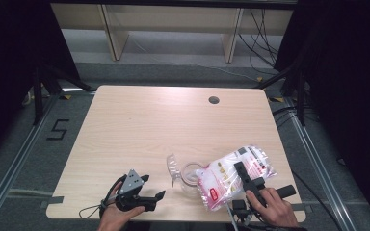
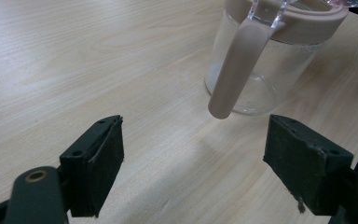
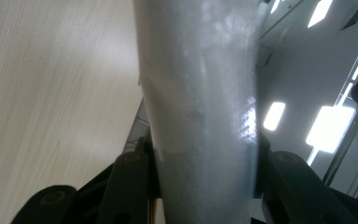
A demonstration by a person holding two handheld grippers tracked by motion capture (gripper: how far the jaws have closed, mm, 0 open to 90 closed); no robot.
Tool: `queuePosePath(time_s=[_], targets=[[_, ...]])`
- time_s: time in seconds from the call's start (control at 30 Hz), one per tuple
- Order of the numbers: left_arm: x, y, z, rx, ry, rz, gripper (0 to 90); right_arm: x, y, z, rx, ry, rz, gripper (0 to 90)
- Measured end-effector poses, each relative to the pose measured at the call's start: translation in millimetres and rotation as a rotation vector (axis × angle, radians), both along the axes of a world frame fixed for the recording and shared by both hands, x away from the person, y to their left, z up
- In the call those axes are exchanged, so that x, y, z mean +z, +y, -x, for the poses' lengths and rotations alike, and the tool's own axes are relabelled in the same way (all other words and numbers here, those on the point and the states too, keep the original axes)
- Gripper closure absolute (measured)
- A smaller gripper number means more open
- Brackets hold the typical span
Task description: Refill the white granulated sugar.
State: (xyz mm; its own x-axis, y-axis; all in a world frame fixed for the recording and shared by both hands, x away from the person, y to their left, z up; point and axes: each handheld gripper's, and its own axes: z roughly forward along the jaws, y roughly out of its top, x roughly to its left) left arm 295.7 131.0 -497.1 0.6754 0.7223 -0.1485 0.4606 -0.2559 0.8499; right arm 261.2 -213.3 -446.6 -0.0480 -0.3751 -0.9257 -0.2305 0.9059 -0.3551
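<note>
The right gripper had its jaws clamped on a white bag, which rose straight up between them (filled with pale grains). The left gripper stood wide open with nothing between its jaws; a glass jar with its pink lid sat just ahead of them on the table.

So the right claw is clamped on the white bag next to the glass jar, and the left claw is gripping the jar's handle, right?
Not quite. The left claw is open and grips nothing; the left gripper view shows the jar's handle beyond its jaws, untouched. The right claw does clamp the white bag beside the glass jar.
</note>
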Motion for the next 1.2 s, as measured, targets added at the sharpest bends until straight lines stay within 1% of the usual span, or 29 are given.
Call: queuePosePath(time_s=[0.03,0.13,0.17,0.2,0.23,0.27,0.3,0.33,0.37,0.47,0.53,0.57,0.6,0.63,0.7,0.73,0.8,0.83,0.87,0.93,1.07,1.1,1.2], targets=[[0.6,0.2,0.4,0.003,0.003,-0.007,19.3,0.2,0.1,0.2,-0.003,0.001,0.002,64.2],[0.3,-0.1,0.4,0.003,0.003,-0.004,19.3,0.5,0.6,0.3,-0.009,0.007,0.004,64.3],[-0.1,0.0,-0.1,-0.003,0.002,0.002,19.3,0.3,0.5,0.0,0.000,-0.004,0.004,64.3],[-0.2,-0.1,-0.1,-0.003,0.001,0.003,19.3,1.3,0.9,-0.6,0.007,-0.003,0.011,64.3],[0.0,0.0,0.0,0.000,0.001,-0.001,19.3,1.9,1.3,0.2,-0.008,0.004,0.018,64.4],[0.4,0.1,0.4,0.003,0.003,-0.006,19.3,2.3,1.4,0.4,-0.010,0.003,0.021,64.4],[0.2,0.1,0.2,0.002,0.002,-0.004,19.3,1.8,1.3,0.9,-0.017,0.007,0.012,64.4],[0.3,0.1,0.3,0.003,0.002,-0.005,19.3,3.0,1.5,0.6,-0.008,0.000,0.025,64.4],[0.3,0.1,0.2,0.002,0.002,-0.005,19.3,2.6,1.1,1.3,-0.017,-0.001,0.015,64.5],[0.4,0.4,0.4,0.003,0.004,-0.010,19.3,3.9,1.4,1.2,-0.017,-0.003,0.018,64.5],[0.3,0.1,0.3,0.002,0.002,-0.004,19.3,2.5,0.4,1.2,-0.026,0.002,-0.007,64.6],[0.3,-0.1,0.6,0.007,0.005,-0.002,19.3,4.6,1.8,0.7,-0.015,-0.003,0.022,64.6],[0.3,0.0,0.5,0.007,0.005,-0.002,19.3,4.4,1.7,0.5,-0.014,-0.004,0.019,64.6],[-0.6,-0.1,-0.2,0.002,0.001,0.011,19.3,3.9,1.4,0.8,-0.018,-0.003,0.009,64.7],[0.2,0.0,0.4,0.006,0.004,0.000,19.3,3.8,1.5,0.6,-0.015,-0.003,0.004,64.7],[0.4,0.0,0.6,0.007,0.005,-0.003,19.3,4.9,1.8,0.2,-0.008,-0.006,0.018,64.7],[0.4,0.2,0.3,0.002,0.002,-0.004,19.3,4.8,2.3,0.3,-0.006,-0.007,0.016,64.8],[-0.4,-0.2,-0.1,0.003,-0.005,0.007,19.3,5.4,2.6,0.1,0.001,-0.009,0.024,64.7],[-0.3,0.2,-0.3,-0.001,0.001,0.007,19.3,5.5,2.6,0.1,0.001,-0.007,0.023,64.8],[-0.2,0.1,0.0,0.004,0.001,0.005,19.3,5.7,2.7,-0.1,0.002,-0.006,0.024,64.8],[-0.4,0.2,-0.4,-0.003,-0.002,0.008,19.3,5.8,2.7,-0.1,0.004,-0.007,0.023,65.0],[0.1,0.6,-0.2,-0.004,0.005,0.005,19.3,5.9,2.9,-0.1,0.002,-0.005,0.021,65.0],[0.2,1.1,-0.2,-0.006,0.004,0.000,19.3,6.0,3.1,-0.1,0.003,-0.005,0.021,65.0]])
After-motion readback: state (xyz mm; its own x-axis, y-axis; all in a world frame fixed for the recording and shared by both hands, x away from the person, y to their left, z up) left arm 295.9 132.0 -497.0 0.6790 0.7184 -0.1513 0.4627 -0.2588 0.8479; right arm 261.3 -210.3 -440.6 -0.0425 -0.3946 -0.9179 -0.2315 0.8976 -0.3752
